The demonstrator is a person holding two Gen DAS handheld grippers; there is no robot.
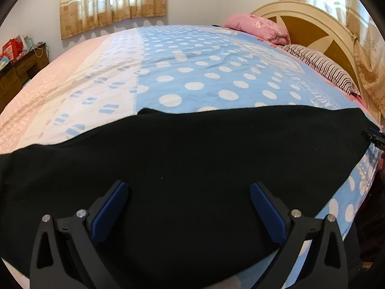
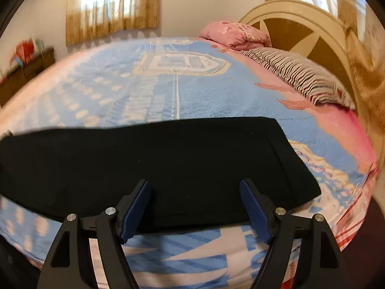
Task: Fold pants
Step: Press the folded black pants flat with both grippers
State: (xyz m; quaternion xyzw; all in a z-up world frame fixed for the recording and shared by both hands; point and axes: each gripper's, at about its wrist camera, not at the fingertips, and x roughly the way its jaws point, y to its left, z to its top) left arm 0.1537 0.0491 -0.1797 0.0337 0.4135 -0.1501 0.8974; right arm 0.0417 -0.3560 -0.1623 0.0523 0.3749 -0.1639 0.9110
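Observation:
The black pants (image 1: 192, 159) lie flat in a long band across the near side of the bed. In the right wrist view the pants (image 2: 154, 163) end at a straight edge on the right. My left gripper (image 1: 189, 192) is open, its blue-padded fingers spread just above the black cloth. My right gripper (image 2: 195, 190) is open too, its fingers straddling the near edge of the pants. Neither holds anything. A tip of the right gripper (image 1: 375, 139) shows at the far right of the left wrist view.
The bed has a blue polka-dot and pink cover (image 1: 204, 72). A pink folded quilt (image 1: 259, 29) and a striped pillow (image 2: 298, 77) lie by the cream headboard (image 2: 303, 24). A dark wooden dresser (image 1: 21, 69) stands at the left wall.

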